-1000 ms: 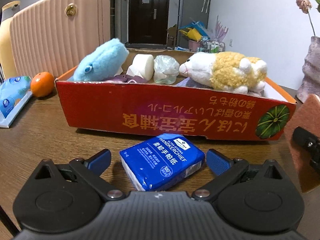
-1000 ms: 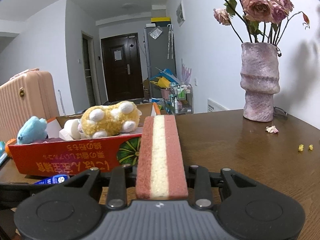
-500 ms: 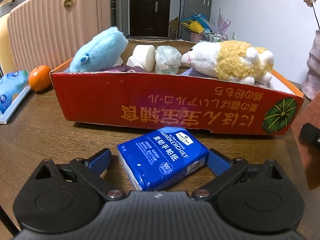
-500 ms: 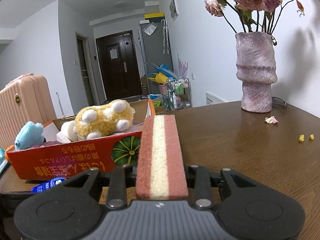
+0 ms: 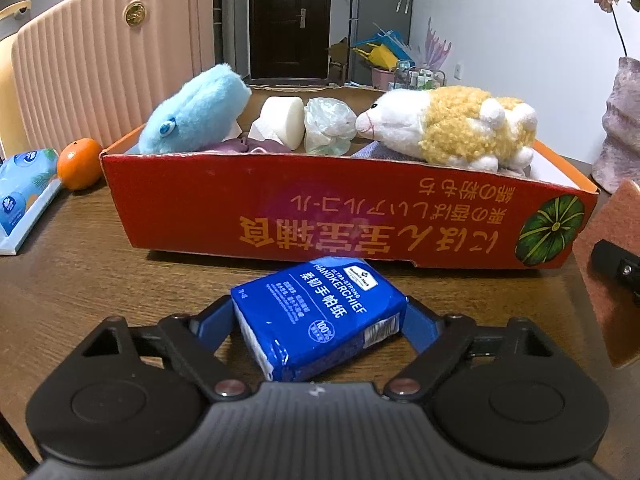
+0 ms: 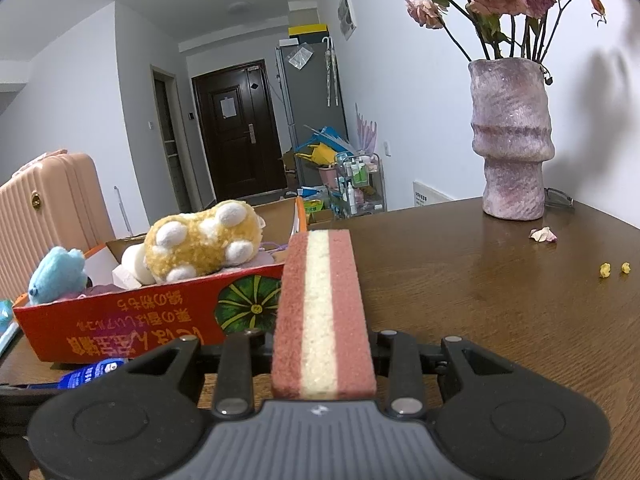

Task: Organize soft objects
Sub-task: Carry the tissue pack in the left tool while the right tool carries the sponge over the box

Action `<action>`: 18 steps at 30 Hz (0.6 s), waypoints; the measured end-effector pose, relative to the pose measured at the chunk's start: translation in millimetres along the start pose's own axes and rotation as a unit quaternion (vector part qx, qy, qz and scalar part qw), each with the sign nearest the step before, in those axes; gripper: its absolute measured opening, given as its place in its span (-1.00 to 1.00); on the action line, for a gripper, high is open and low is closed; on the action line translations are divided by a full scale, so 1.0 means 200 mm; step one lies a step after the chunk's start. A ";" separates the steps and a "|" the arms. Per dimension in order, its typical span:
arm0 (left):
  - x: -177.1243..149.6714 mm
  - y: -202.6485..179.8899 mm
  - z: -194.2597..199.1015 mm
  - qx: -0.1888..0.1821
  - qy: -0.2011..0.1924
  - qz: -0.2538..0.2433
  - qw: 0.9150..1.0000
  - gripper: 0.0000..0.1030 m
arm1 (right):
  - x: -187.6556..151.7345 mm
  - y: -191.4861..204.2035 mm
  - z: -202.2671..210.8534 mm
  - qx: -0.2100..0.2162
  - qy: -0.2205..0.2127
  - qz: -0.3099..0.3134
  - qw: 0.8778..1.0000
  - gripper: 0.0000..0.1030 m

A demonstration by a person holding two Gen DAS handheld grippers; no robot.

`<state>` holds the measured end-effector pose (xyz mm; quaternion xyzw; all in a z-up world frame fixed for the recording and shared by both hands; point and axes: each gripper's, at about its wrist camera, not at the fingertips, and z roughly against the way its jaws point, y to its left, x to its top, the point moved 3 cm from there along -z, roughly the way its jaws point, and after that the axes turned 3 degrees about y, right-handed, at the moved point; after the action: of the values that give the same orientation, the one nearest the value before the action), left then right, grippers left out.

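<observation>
My left gripper (image 5: 320, 320) is shut on a blue tissue pack (image 5: 320, 314), both blue fingers pressing its sides, in front of the red cardboard box (image 5: 360, 224). The box holds a blue plush (image 5: 196, 116), a sheep plush (image 5: 448, 132), a white roll (image 5: 282, 120) and a crumpled bag (image 5: 328, 126). My right gripper (image 6: 322, 344) is shut on a red and cream sponge (image 6: 322, 312) held on edge to the right of the box (image 6: 120, 328). The sponge also shows at the right edge of the left wrist view (image 5: 608, 276).
A pink suitcase (image 5: 108, 52) stands behind the box on the left. An orange (image 5: 79, 164) and a tissue packet (image 5: 22, 188) lie at the left. A pink vase with dried roses (image 6: 512, 136) stands at the back right, with petals (image 6: 542, 235) on the wooden table (image 6: 500, 300).
My left gripper's fingers have closed in onto the sides of the blue tissue pack. My right gripper still holds the sponge and has shifted slightly.
</observation>
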<state>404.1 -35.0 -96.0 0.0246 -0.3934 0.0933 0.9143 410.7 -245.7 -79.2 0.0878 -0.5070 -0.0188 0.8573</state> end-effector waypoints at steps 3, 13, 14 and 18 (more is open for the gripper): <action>0.00 0.01 0.02 -0.009 -0.005 0.001 1.000 0.69 | 0.01 -0.01 -0.01 0.001 0.000 0.000 1.000 -0.41; -0.03 0.04 0.26 -0.036 -0.070 -0.013 0.997 0.68 | 0.01 -0.02 0.00 0.008 -0.011 -0.005 1.000 -0.41; -0.04 0.05 0.29 -0.038 -0.076 -0.015 0.996 0.68 | 0.01 -0.02 0.00 0.009 -0.014 -0.004 1.000 -0.41; -0.08 0.07 0.38 -0.038 -0.100 -0.016 0.994 0.69 | 0.02 -0.01 0.03 0.016 -0.029 0.001 0.999 -0.41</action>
<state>335.7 -33.0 -55.1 0.0052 -0.4860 0.0611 0.8718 407.0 -249.4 -73.7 0.1006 -0.5323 -0.0124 0.8405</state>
